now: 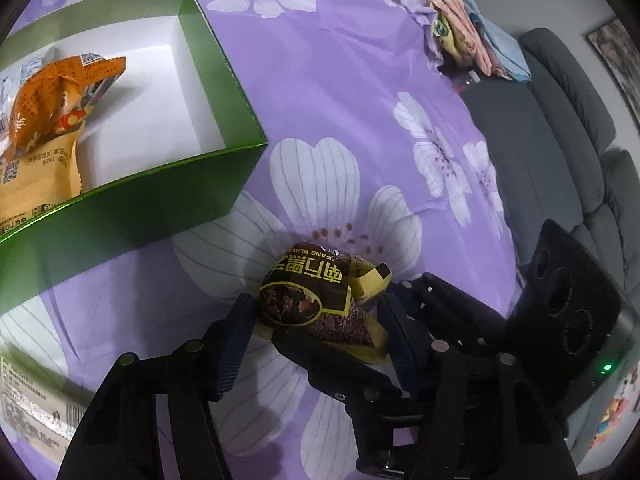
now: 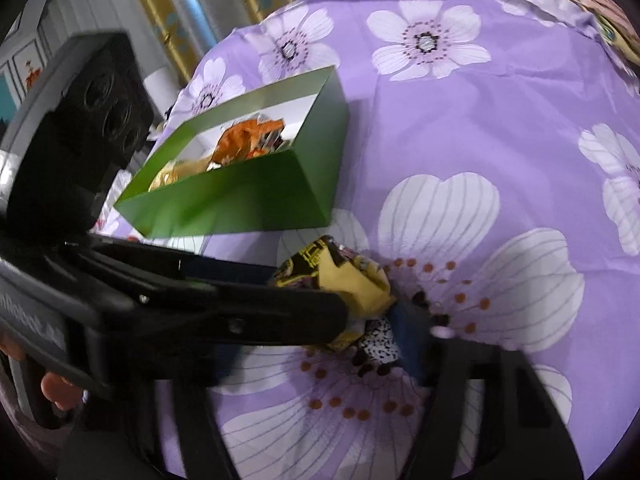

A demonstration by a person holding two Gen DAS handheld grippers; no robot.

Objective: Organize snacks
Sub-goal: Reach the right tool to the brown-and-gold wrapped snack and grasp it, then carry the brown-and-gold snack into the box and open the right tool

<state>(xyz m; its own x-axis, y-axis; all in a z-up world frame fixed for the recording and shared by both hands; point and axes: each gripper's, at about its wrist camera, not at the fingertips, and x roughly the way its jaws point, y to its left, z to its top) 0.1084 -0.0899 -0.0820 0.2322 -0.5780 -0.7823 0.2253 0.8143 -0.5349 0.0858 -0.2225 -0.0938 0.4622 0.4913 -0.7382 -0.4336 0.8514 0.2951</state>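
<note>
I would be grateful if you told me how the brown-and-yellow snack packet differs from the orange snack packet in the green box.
The brown-and-yellow packet is dark brown with yellow trim; the orange packet is bright orange. The brown-and-yellow packet sits outside the green box, over the purple floral cloth, between the left tongs; the orange packet lies inside the box, untouched. Both are crinkled printed snack wrappers.

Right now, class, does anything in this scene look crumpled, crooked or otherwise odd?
Yes: the brown-and-yellow snack packet is crumpled, and both grippers, left and right, pinch it at once. In the green box, the orange packet lies creased and slanted.
</note>
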